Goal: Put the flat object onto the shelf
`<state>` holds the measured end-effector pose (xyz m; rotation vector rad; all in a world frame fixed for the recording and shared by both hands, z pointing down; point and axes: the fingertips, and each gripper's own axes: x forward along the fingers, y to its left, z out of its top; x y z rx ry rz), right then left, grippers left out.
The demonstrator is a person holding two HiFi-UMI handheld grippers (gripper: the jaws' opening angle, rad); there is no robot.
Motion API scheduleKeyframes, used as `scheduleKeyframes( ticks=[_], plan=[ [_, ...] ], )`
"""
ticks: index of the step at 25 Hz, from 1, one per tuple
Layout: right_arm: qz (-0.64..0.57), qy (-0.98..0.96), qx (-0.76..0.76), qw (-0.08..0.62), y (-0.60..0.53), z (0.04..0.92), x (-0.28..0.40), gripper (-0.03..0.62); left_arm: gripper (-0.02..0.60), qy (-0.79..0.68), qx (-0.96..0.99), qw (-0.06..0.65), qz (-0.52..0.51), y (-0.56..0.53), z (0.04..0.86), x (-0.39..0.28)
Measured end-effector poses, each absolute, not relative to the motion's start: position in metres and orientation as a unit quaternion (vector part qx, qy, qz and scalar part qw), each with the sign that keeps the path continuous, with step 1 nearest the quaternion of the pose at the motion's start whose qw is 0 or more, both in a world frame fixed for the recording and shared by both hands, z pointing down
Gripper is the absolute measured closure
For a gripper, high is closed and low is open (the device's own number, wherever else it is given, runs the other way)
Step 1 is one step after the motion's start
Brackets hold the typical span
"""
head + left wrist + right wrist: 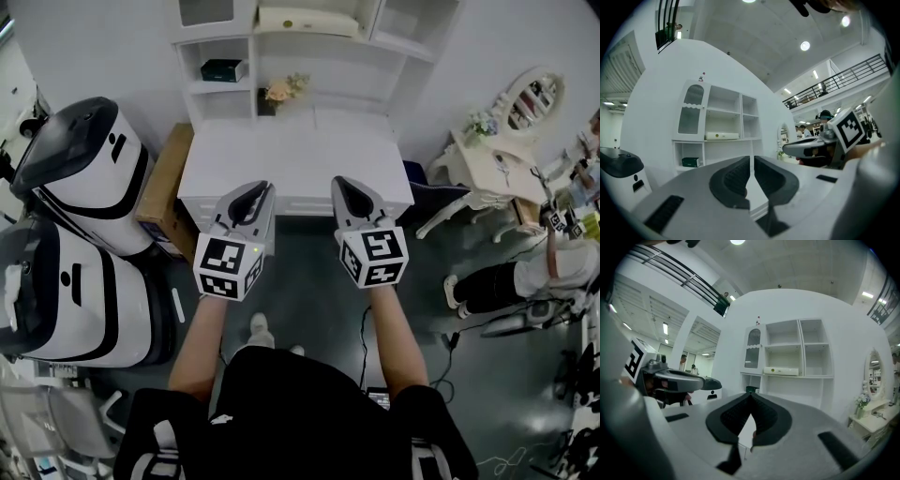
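Note:
A flat cream box (307,21) lies on an upper board of the white shelf unit (221,28) behind the white desk (291,155). It also shows as the flat cream box (722,136) in the left gripper view and the flat cream box (781,371) in the right gripper view. My left gripper (255,192) and right gripper (345,185) hover side by side over the desk's front edge, well short of the shelf. Both point at the shelf. In each gripper view the left gripper (751,160) and the right gripper (750,395) have their jaws together with nothing between them.
A dark green box (223,69) sits in a lower left compartment, and flowers (281,91) stand at the desk's back. Two white robots (84,178) and a cardboard box (169,187) crowd the left. A vanity table with a mirror (511,141) and a seated person (525,277) are at the right.

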<state>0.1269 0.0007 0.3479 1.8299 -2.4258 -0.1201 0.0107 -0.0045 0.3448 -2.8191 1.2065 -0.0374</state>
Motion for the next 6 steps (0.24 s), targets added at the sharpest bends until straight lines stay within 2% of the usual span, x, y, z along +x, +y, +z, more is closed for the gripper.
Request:
scheduleKeyframes(
  ticks=[6],
  plan=[
    [-0.034, -0.797, 0.601, 0.05, 0.017, 0.354, 0.128, 0.593, 0.554, 0.391, -0.919, 0.041, -0.015, 0.012, 0.346, 0.012]
  ],
)
